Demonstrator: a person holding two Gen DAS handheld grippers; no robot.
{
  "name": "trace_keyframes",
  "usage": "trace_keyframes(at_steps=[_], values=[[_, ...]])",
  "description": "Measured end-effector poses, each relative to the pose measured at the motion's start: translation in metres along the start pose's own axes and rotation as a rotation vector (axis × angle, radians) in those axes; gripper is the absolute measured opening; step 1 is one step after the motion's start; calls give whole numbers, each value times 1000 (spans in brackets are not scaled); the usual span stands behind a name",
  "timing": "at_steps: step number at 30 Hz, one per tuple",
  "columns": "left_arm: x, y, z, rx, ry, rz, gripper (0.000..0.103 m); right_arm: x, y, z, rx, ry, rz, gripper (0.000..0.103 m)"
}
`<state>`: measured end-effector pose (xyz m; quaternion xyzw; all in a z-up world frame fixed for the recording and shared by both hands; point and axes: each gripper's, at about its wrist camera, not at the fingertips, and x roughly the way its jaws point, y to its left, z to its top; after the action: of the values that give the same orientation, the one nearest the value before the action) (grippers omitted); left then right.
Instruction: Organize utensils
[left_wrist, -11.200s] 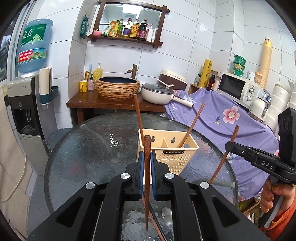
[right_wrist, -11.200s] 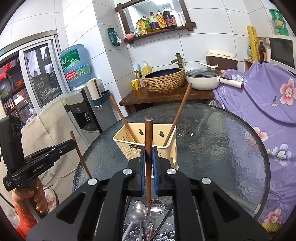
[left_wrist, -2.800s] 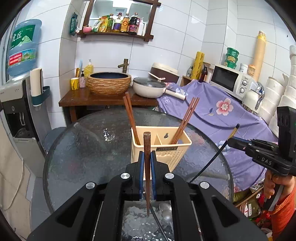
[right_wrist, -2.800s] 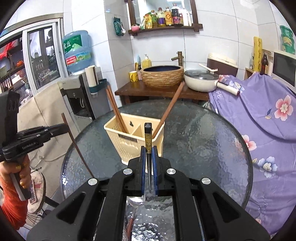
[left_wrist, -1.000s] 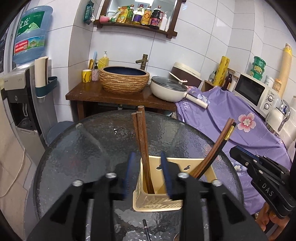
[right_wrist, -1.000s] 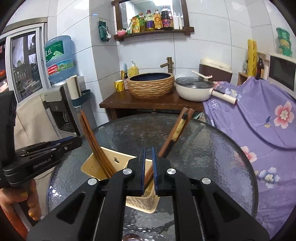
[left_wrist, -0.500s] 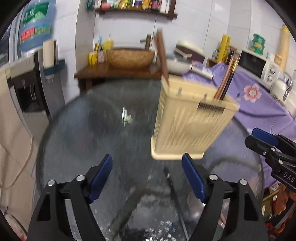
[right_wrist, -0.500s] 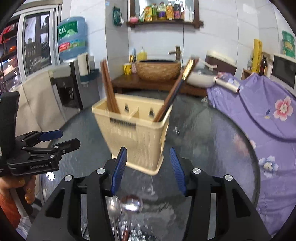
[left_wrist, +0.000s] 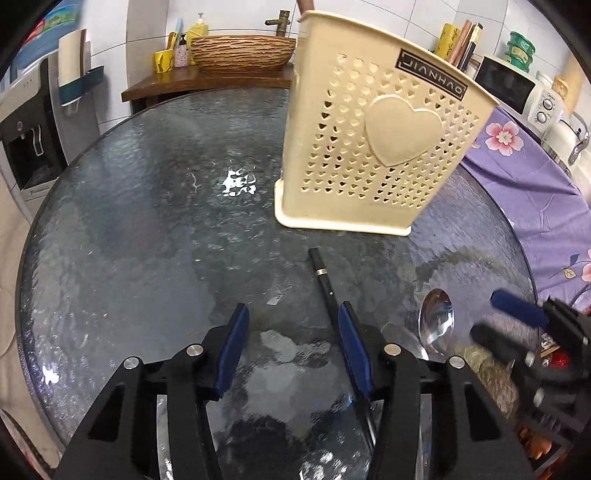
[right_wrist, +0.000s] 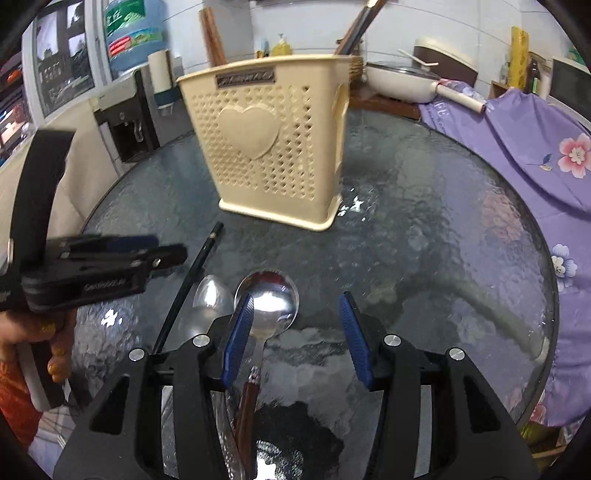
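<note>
We hold our left gripper (left_wrist: 291, 343) and right gripper (right_wrist: 295, 332) wide and empty, near the utensil basket (left_wrist: 373, 147), above a black chopstick (left_wrist: 323, 280) and spoons (right_wrist: 271, 302).

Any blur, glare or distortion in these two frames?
Left wrist view: the right gripper at the edge is motion-blurred, glare patch on the table, basket bowed by the fisheye. Right wrist view: mostly sharp, glare on the spoon.

Spoons (right_wrist: 271, 302), black chopstick (left_wrist: 325, 280) before holder (left_wrist: 373, 147)
</note>
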<state>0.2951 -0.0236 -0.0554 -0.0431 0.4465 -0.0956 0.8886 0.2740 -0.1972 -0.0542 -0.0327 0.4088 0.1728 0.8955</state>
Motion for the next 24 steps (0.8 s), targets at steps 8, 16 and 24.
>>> trace_keyframes(at_steps=[8,16,24], values=[[-3,4,-3,-17,5,-10,49,19,7,-10,-70,93,7,49],[-4,15,-3,-54,5,-10,49,25,17,-7,-146,128,7,49],[-5,18,-5,-69,5,-17,49,35,18,5,-120,135,32,49]])
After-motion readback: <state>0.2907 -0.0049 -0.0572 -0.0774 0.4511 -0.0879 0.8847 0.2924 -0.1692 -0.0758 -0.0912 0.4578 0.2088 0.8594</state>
